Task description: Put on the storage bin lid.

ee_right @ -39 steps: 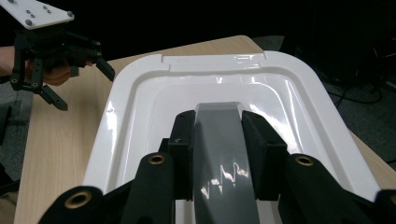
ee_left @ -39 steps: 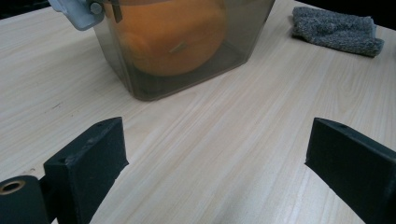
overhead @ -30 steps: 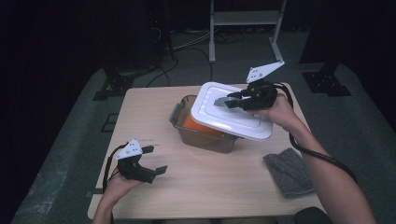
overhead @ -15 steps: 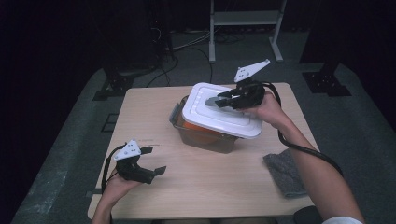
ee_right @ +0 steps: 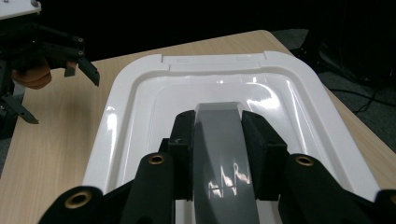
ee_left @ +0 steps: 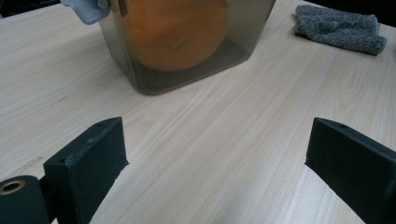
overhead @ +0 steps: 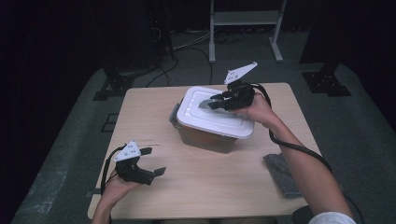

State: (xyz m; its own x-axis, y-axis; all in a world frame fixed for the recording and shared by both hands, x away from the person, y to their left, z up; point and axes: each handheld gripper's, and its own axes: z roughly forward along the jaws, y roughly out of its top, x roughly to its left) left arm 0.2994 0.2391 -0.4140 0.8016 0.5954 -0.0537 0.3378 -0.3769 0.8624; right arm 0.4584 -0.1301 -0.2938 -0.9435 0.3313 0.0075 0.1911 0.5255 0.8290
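Lid (overhead: pixel 212 114) of the container (overhead: pixel 205 137), its grey handle (ee_right: pixel 224 154) clamped between the right gripper (overhead: pixel 215 101) fingers, sits atop it; left gripper (overhead: pixel 152 162) rests spread wide, well apart.

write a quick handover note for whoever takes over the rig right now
Right gripper: shut on the grey handle of the white lid, holding it over the box.
Left gripper: open, idle near the table's front left, holding nothing.
Box sits mid-table with an orange ball inside; grey cloth lies to the right.
Done: lid grasped and brought over the box.
Left: whether it is seated flat can't be told; press it on, then release.
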